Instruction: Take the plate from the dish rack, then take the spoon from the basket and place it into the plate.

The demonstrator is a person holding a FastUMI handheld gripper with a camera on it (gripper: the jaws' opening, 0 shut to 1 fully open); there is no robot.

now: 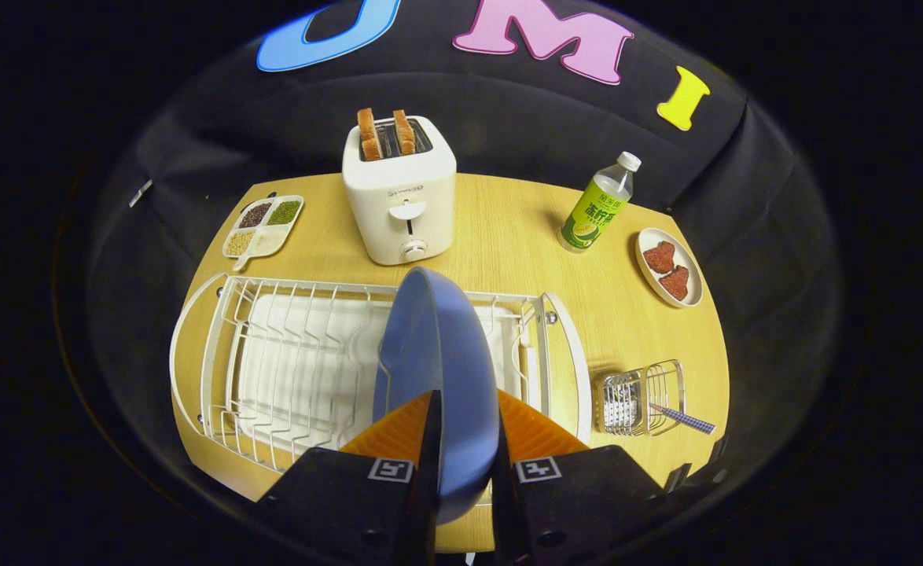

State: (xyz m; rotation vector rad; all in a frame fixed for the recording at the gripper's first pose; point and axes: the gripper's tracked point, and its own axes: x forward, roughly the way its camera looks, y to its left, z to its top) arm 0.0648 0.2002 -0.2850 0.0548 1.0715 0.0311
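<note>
A blue plate (438, 354) stands on edge between my fingers, and my gripper (465, 413) is shut on its rim. The plate is held up over the white wire dish rack (288, 362), which lies just ahead of the fingers. To the right of the rack sits a small wire basket (641, 397). A spoon (685, 417) with a checked handle lies in it, the handle sticking out to the right over the basket's wall.
Beyond the rack stands a white toaster (400, 192) with two bread slices. A divided tray of grains (263, 224) sits far left. A green-labelled bottle (597, 204) and a small dish of red pieces (668, 266) stand far right on the wooden table (509, 228).
</note>
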